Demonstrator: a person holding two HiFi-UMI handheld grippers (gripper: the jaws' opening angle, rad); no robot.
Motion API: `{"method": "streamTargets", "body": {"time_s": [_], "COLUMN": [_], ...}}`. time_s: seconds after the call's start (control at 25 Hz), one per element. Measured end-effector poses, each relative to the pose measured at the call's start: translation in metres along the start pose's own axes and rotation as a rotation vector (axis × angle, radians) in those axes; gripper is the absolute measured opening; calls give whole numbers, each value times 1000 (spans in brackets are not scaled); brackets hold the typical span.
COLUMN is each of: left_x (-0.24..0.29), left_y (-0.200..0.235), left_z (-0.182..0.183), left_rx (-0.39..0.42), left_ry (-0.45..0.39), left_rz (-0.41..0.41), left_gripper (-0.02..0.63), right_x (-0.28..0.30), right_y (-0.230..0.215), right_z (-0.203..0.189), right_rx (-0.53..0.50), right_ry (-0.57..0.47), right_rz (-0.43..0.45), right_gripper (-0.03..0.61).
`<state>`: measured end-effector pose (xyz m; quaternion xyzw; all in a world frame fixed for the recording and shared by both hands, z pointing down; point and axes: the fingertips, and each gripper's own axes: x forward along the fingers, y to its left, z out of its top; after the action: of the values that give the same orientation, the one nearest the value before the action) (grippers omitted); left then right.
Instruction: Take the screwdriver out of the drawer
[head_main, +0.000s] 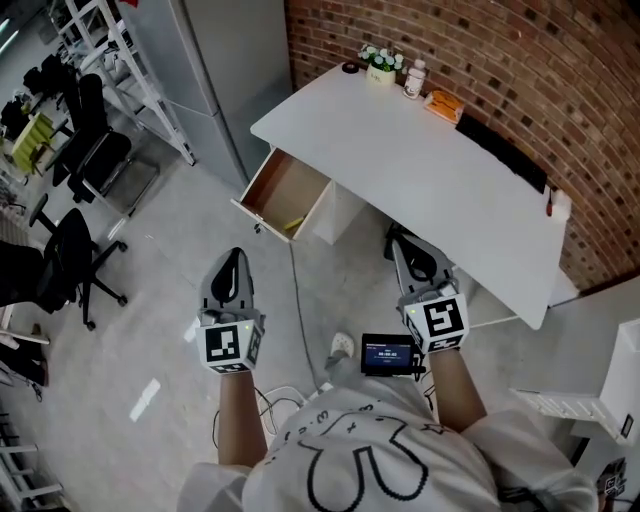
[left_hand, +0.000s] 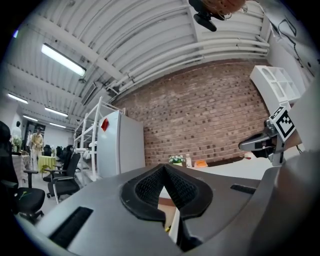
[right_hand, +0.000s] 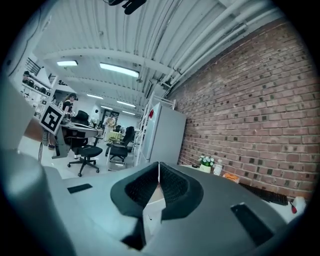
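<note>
Open drawer (head_main: 280, 186) under the desk's (head_main: 400, 150) left end, screwdriver (head_main: 293, 226) inside, office chairs (head_main: 95, 150) farther left.

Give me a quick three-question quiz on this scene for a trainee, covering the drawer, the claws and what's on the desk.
1. True or false: the drawer under the white desk stands open.
2. What does the left claw hold? A) a screwdriver B) nothing, it is shut and empty C) a bottle
3. Fill the gap: the flower pot stands at the desk's far corner, next to the ___ wall.

Key: 1 true; 2 B; 3 brick.
</note>
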<state>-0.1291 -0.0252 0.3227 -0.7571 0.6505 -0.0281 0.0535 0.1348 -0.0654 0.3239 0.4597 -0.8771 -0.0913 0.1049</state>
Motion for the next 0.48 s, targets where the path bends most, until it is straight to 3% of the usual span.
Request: {"method": "streamTargets", "body": {"time_s": [0.24, 0.48], "left_x": [77, 120], "left_y": [0, -7], "left_z": [-8, -12], "left_rx": [3, 6], "left_ry": [39, 60], "left_rz": [-10, -37], "left_gripper": [12, 12], "right_x": [62, 94], "right_y": [-43, -60], "right_z": [-18, -23], "right_rx": [40, 48], "right_ry": [33, 40], "right_rz": [21, 46], "right_gripper": [21, 21]}}
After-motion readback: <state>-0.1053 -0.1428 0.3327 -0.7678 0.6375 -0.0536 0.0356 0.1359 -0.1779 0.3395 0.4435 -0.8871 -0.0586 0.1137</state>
